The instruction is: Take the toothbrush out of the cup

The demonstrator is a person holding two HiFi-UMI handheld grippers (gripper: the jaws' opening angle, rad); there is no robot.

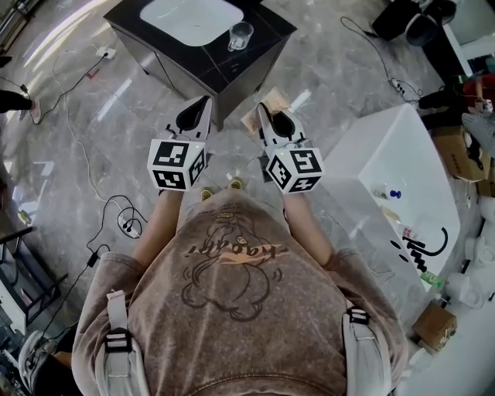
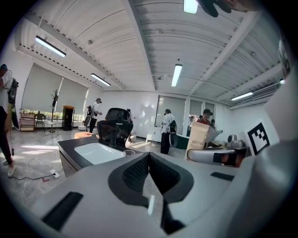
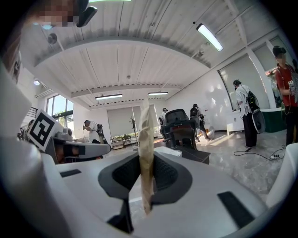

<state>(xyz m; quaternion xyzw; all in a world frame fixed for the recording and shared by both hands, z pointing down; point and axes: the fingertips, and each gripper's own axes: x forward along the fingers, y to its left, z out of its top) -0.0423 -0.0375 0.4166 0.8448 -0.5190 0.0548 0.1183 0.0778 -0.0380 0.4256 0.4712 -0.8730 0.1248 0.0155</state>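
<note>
In front of the dark desk [image 1: 259,52], my right gripper [image 3: 146,160] is clamped on a flat cardboard toothbrush pack [image 3: 145,135] (held upright, edge-on). My left gripper [image 2: 149,158] is closed, nothing between its jaws. The glass cup [image 1: 240,35] stands on the desk beside the white basin [image 1: 189,17], well apart from both grippers.
</note>
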